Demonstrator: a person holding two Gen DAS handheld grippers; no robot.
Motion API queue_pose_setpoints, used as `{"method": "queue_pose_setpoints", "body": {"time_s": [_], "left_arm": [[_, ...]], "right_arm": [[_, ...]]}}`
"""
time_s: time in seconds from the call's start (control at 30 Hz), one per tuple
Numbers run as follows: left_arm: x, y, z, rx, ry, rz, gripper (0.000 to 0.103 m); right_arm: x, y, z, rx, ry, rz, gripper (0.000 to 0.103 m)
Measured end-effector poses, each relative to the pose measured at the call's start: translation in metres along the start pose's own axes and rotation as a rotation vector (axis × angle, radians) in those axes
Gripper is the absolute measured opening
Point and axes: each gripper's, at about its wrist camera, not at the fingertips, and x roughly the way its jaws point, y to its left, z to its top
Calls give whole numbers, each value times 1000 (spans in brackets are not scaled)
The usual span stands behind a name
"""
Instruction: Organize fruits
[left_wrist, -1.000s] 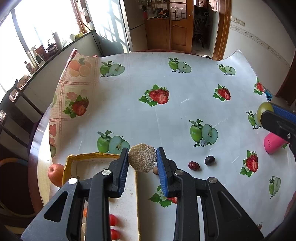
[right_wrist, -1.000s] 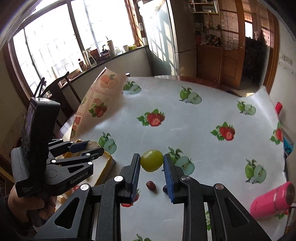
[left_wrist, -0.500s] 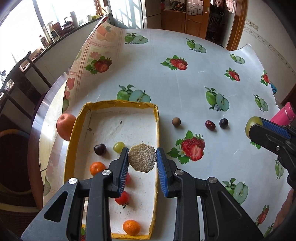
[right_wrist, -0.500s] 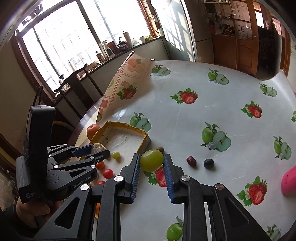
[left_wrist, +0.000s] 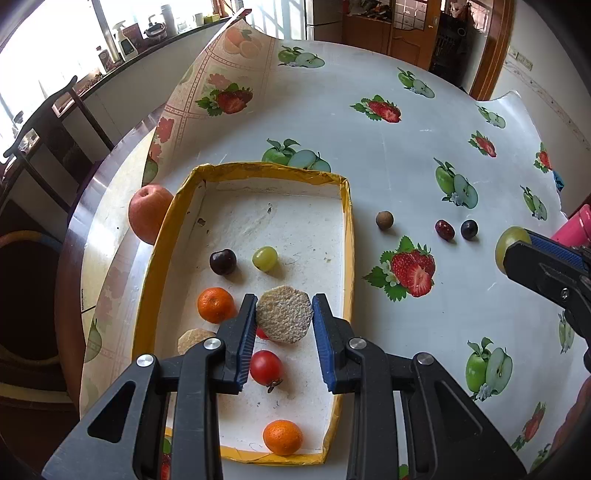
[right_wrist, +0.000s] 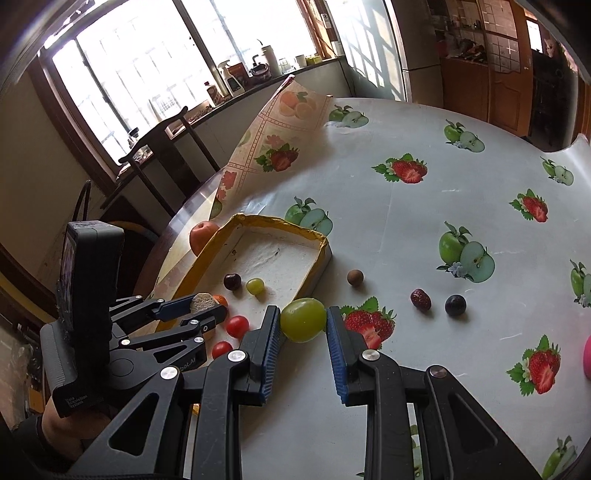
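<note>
Left gripper pinches a rough tan disc tight between its pads, over the yellow-rimmed tray. Right gripper clamps a green fruit above the tablecloth, just beside the tray's corner.

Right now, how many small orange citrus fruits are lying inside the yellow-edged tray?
2. One orange fruit lies near the tray's left wall, beside the left tool. The other orange fruit lies by the near edge. The tool may hide more.
</note>
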Motion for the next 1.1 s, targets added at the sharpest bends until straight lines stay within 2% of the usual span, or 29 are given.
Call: {"method": "queue_pose_setpoints", "body": {"time_s": [0.63,1.1], "left_arm": [[7,25,-4,-48,4,7,27],[31,71,-2,-141,33,7,27]], "right_arm": [[20,16,-4,-13,30,20,26],[56,26,-4,-18,79,44,26]]}}
